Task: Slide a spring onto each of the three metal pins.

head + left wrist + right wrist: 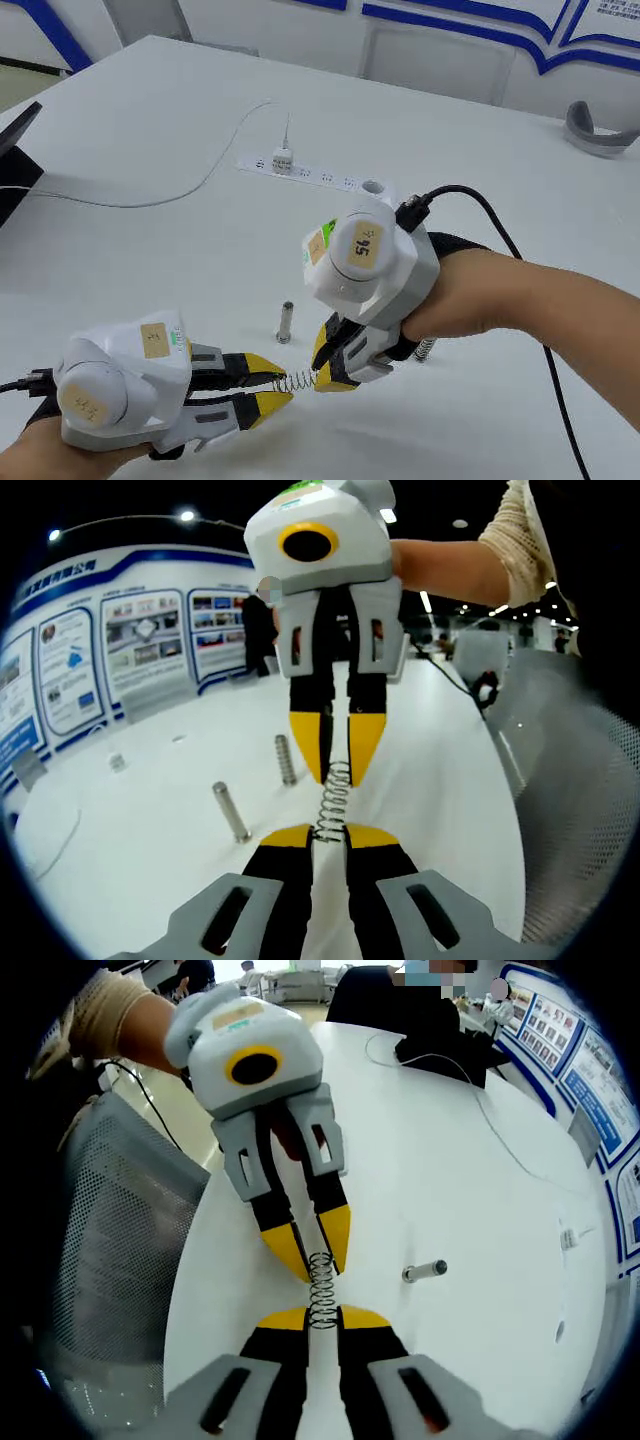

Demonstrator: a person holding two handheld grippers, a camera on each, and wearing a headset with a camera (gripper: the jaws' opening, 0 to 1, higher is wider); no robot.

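Observation:
A small steel spring point(297, 380) hangs level just above the white table point(150, 130), held at both ends. My left gripper point(283, 385) is shut on its left end and my right gripper point(322, 372) on its right end. In the left gripper view the spring point(331, 800) runs from my left gripper point(330, 835) up to the right gripper point(338, 758). The right gripper view shows this spring point(321, 1292) from the other end. A bare metal pin point(286, 322) stands upright just behind the spring. A second pin point(287, 760) looks wrapped in coils. Coils point(425, 348) peek out beside the right hand.
A white power strip point(300, 170) with a plugged-in adapter lies further back, and its thin white cable point(170, 195) trails left. The right gripper's black cable point(520, 260) loops along the forearm. A dark object point(15, 150) sits at the left edge. A grey mesh chair point(570, 810) stands by the table.

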